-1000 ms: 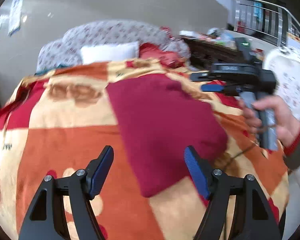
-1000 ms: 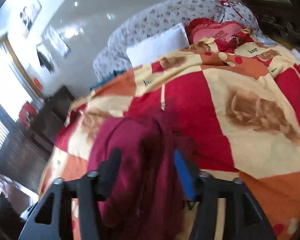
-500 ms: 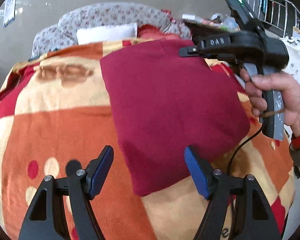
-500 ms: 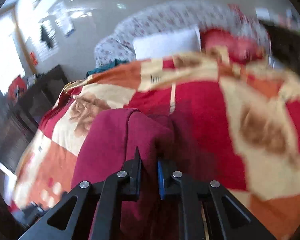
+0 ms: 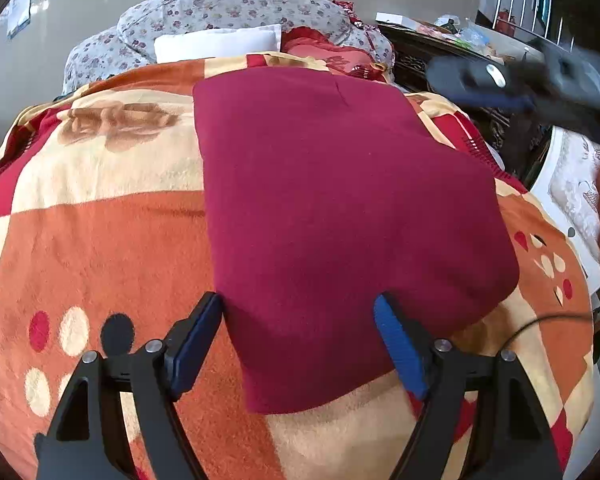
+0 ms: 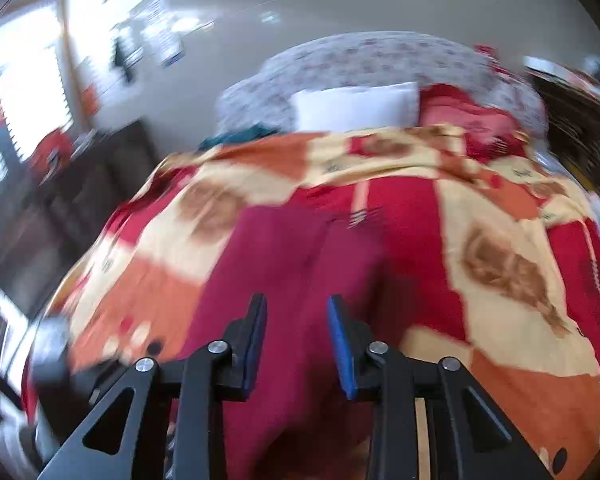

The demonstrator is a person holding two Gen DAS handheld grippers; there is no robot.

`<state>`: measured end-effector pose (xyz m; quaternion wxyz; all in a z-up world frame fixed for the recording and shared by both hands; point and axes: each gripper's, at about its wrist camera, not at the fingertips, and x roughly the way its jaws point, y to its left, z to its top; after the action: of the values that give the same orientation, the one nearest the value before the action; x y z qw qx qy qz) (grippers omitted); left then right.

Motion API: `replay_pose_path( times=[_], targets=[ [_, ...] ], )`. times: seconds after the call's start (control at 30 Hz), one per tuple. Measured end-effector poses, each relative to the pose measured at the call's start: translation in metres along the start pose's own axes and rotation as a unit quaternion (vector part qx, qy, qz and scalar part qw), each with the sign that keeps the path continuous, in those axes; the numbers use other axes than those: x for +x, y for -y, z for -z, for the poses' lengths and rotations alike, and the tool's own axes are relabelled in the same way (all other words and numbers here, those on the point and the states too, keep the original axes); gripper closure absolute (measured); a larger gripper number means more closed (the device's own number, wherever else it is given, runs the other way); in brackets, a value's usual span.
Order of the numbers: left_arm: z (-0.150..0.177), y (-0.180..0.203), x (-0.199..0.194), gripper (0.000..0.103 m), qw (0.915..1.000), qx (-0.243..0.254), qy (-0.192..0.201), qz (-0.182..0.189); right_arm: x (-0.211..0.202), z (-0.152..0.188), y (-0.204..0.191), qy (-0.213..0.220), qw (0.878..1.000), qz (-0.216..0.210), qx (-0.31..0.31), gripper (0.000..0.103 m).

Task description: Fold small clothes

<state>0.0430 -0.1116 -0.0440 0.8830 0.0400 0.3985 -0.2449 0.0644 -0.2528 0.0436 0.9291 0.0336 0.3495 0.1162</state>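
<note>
One maroon garment [image 5: 340, 216] lies flat on the bed's blanket [image 5: 100, 240], reaching from the near edge toward the pillow end. It reads as soft, light knit: limp, prone to sag and slide over the fleece. My left gripper [image 5: 298, 344] stands wide, jaws straddling the near hem without pinching it. My right gripper [image 6: 296, 340], jaws just parting, appears empty, though blur limits certainty. I would grip at the hem corners.

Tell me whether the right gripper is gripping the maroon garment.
Apart. The right wrist view shows the right gripper jaws, just reopened, with gaps beside the maroon garment.
</note>
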Motion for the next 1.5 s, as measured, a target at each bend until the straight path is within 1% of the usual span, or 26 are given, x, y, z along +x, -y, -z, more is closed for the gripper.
replay_pose_path(
  times=[0.03,0.1,0.13,0.2,0.27,0.33,0.4,0.5,0.57,0.63,0.67,0.7,0.73,0.77,0.83,0.97,1.0,1.07,1.1,1.13,1.17,1.2,1.27,1.37,1.43,1.5],
  targets=[
    [0.001,-0.001,-0.001,0.025,1.0,-0.003,-0.001,0.0,0.002,0.008,-0.006,-0.01,1.0,0.012,-0.014,0.081],
    [0.003,-0.004,-0.006,0.025,0.9999,-0.011,-0.002,0.001,0.013,0.032,-0.003,-0.043,0.997,0.064,-0.03,0.083],
    [0.004,-0.005,-0.007,0.024,0.9999,-0.014,-0.002,0.002,0.02,0.043,0.006,-0.055,0.996,0.074,-0.02,0.083],
    [0.005,-0.006,-0.006,0.023,0.9998,-0.02,-0.007,-0.002,0.033,0.062,0.031,-0.065,0.996,0.056,0.03,0.083],
    [0.005,-0.006,-0.005,0.024,0.9997,-0.022,-0.011,-0.008,0.027,0.064,0.04,-0.051,0.996,0.035,0.059,0.083],
    [0.005,-0.005,-0.009,0.024,0.9995,-0.028,-0.006,-0.009,0.013,0.057,0.033,-0.043,0.997,0.044,0.045,0.082],
    [0.005,-0.004,-0.012,0.024,0.9995,-0.032,-0.001,-0.009,-0.006,0.052,0.017,-0.025,0.998,0.057,0.015,0.082],
    [0.006,-0.002,-0.012,0.023,0.9993,-0.032,-0.001,-0.017,-0.019,0.055,-0.003,-0.015,1.0,0.022,0.004,0.082],
    [0.006,-0.001,-0.012,0.023,0.9992,-0.033,-0.002,-0.023,-0.015,0.064,-0.016,-0.026,1.0,0.009,-0.002,0.082],
    [0.008,0.0,-0.015,0.023,0.9991,-0.032,-0.001,-0.028,-0.003,0.077,-0.022,-0.046,0.998,0.033,-0.021,0.082],
    [0.008,0.0,-0.016,0.023,0.9991,-0.03,0.0,-0.03,0.007,0.085,-0.018,-0.06,0.996,0.06,-0.027,0.082],
    [0.009,0.001,-0.018,0.023,0.999,-0.029,0.002,-0.034,0.014,0.09,-0.012,-0.069,0.994,0.08,-0.024,0.082],
    [0.009,0.002,-0.019,0.023,0.9989,-0.026,0.003,-0.039,0.02,0.095,-0.003,-0.074,0.993,0.086,-0.013,0.078],
    [0.009,0.003,-0.02,0.023,0.9988,-0.024,0.004,-0.043,0.024,0.1,0.009,-0.074,0.995,0.069,0.019,0.078],
    [0.01,0.003,-0.021,0.023,0.9986,-0.021,0.003,-0.049,0.024,0.101,0.018,-0.067,0.995,0.049,0.053,0.078],
    [0.01,0.002,-0.025,0.023,0.9985,-0.024,0.006,-0.05,0.01,0.099,0.005,-0.061,0.996,0.062,0.031,0.075],
    [0.01,0.002,-0.026,0.023,0.9984,-0.025,0.008,-0.05,0.006,0.098,0.002,-0.058,0.996,0.063,0.03,0.073],
    [0.009,0.002,-0.027,0.023,0.9983,-0.025,0.009,-0.052,-0.002,0.093,0.003,-0.044,0.996,0.058,0.043,0.064],
    [0.008,0.001,-0.028,0.023,0.9982,-0.027,0.008,-0.052,-0.007,0.091,0.004,-0.033,0.997,0.053,0.055,0.047],
    [0.007,-0.001,-0.03,0.023,0.9982,-0.03,0.008,-0.051,-0.012,0.088,0.005,-0.022,0.996,0.051,0.066,0.024],
    [0.005,-0.004,-0.031,0.023,0.9982,-0.037,0.01,-0.047,-0.013,0.085,0.008,-0.014,0.996,0.052,0.072,0.015],
    [0.002,-0.011,-0.033,0.023,0.9978,-0.051,0.012,-0.04,-0.015,0.083,0.013,0.0,0.995,0.054,0.081,0.009],
    [-0.005,-0.024,-0.032,0.02,0.996,-0.084,0.014,-0.028,-0.015,0.078,0.02,0.009,0.994,0.057,0.092,0.009],
    [-0.014,-0.045,-0.025,0.018,0.9901,-0.139,0.017,0.002,-0.004,0.069,0.039,0.018,0.991,0.039,0.129,0.009],
    [-0.02,-0.056,-0.014,0.018,0.9863,-0.163,0.013,0.02,0.015,0.064,0.053,-0.001,0.988,0.016,0.156,0.009],
    [-0.024,-0.059,0.0,0.018,0.9845,-0.171,0.006,0.037,0.033,0.061,0.063,-0.02,0.985,-0.001,0.173,0.009]
  ],
)
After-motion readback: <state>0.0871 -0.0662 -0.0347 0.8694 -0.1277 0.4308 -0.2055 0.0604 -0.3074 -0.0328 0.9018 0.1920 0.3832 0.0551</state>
